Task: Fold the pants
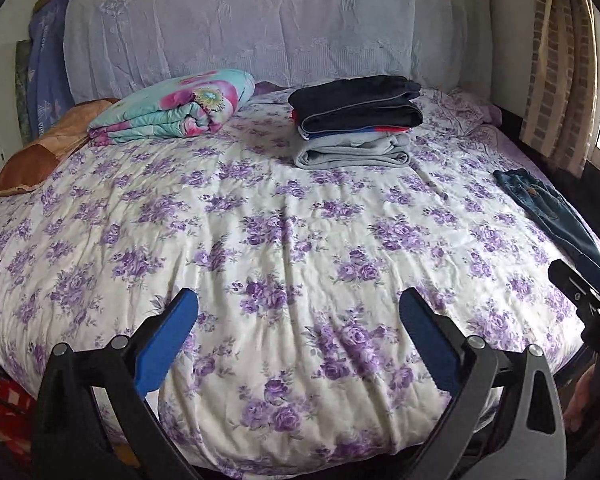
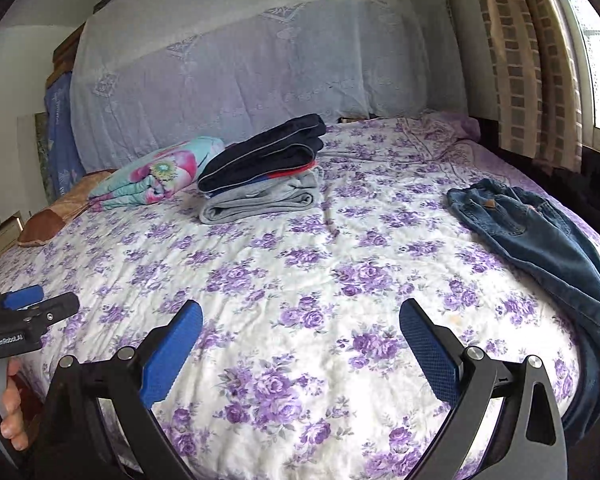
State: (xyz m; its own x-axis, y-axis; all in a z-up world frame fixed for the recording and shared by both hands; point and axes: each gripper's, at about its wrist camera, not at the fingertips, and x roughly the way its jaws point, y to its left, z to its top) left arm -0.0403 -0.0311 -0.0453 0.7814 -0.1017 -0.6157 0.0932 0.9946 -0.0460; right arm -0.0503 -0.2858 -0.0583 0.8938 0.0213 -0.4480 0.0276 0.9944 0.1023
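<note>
Rumpled blue jeans (image 2: 540,240) lie unfolded along the bed's right edge, one leg draping over the near corner. The floral bedspread (image 2: 300,280) is bare through the middle; a stack of folded clothes (image 2: 264,176) sits far back. Left tool (image 1: 298,320) and right tool (image 2: 300,328) both hang spread wide, pinching nothing.

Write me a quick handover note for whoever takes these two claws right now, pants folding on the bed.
Left claw: open, empty, above the bare middle of the floral bedspread.
Right claw: open, empty, also over the bedspread.
Blue jeans: unfolded, crumpled along the right edge of the bed, one end hanging over the side, nearer the right claw.
Folded stack: a dark pair on top, something red and blue under it, grey at the bottom, at the far side next to the rolled floral quilt.
Done: the stack. Left: bring the jeans to the middle, flatten, fold, probably add to the stack.
</note>
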